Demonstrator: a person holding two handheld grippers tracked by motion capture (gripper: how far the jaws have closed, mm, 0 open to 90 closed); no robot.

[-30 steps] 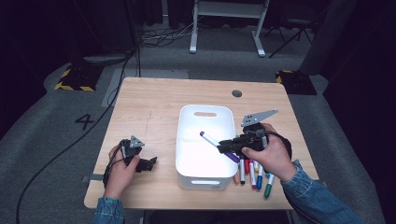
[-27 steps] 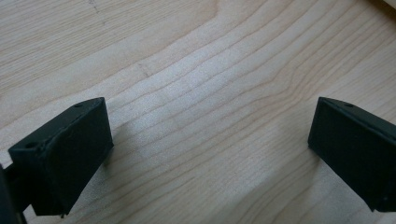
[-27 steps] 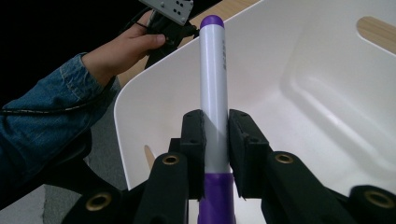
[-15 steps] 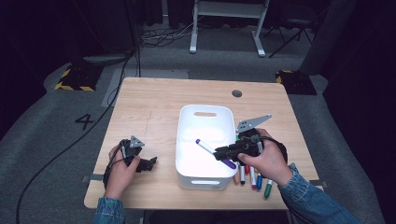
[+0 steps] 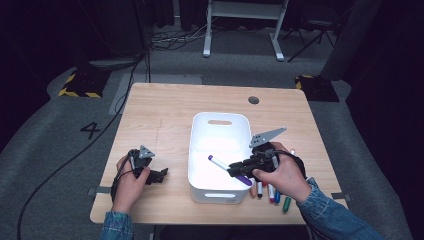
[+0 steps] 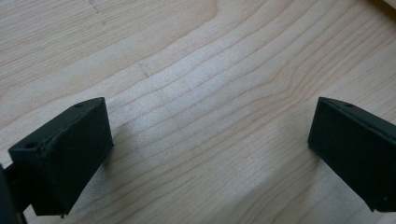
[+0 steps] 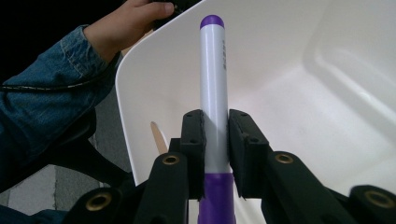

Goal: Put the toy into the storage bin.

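A white marker with a purple cap (image 5: 227,169) (image 7: 214,93) is clamped between the pads of my right gripper (image 5: 239,169) (image 7: 215,140), which holds it over the inside of the white bin (image 5: 220,131) (image 7: 327,93), tip pointing toward the bin's left wall. My left gripper (image 5: 161,175) (image 6: 205,149) rests low on the wooden table (image 5: 160,115) (image 6: 196,70) left of the bin. Its jaws stand wide apart with bare wood between them.
Several markers (image 5: 272,195) in red, blue and green lie on the table right of the bin, under the right hand. A round cable hole (image 5: 253,100) sits near the table's far edge. The person's left sleeve (image 7: 42,93) shows beyond the bin's rim.
My right gripper has carried the purple marker left and lower, from above the bin's right rim down into the bin. The left hand has stayed put.
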